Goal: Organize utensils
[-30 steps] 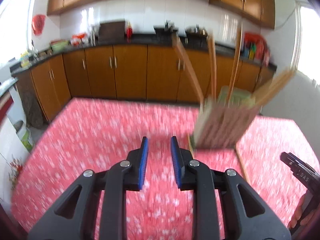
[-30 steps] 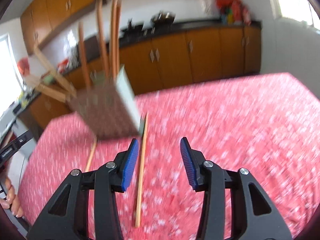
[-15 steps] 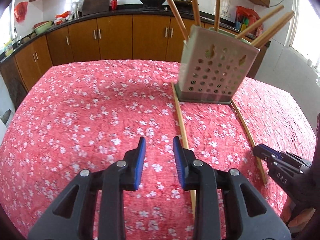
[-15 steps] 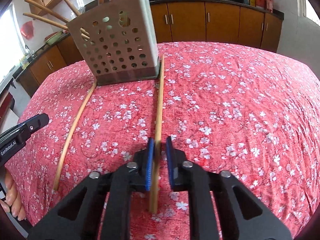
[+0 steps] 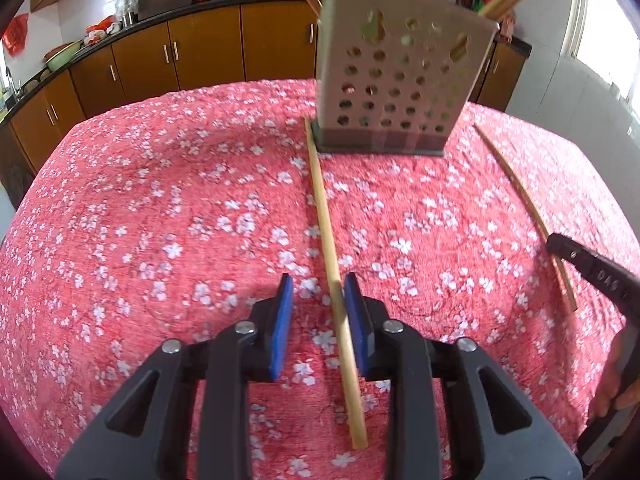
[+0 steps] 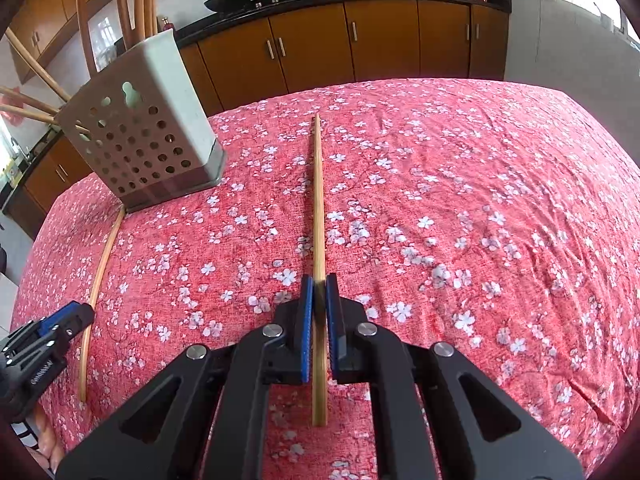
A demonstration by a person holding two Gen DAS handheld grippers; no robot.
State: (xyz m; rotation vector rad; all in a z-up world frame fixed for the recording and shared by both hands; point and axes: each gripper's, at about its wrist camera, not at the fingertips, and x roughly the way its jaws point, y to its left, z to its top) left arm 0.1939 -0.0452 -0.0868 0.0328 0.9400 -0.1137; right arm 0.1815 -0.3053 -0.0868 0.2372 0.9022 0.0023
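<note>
Here, a red cloth [image 5: 160, 208] printed with white blossoms covers the table, brown kitchen cabinets [image 6: 380, 44] behind. The right gripper [image 6: 319, 286] pinches one chopstick [image 6: 318, 200]; the left gripper [image 5: 316, 290] is closing around another chopstick [image 5: 324, 216], near the perforated holder [image 5: 400, 80].

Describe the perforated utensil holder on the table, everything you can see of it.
The utensil holder is a pale grey-beige box, plastic by its look, with rows of round holes and a few keyhole-shaped slots near the top. It flares wider upward from a darker base and stands upright on the red floral tablecloth. Several wooden chopsticks stick out of its open top, leaning outward. One loose chopstick lies with its far end right beside the base; whether they touch is unclear.
</note>
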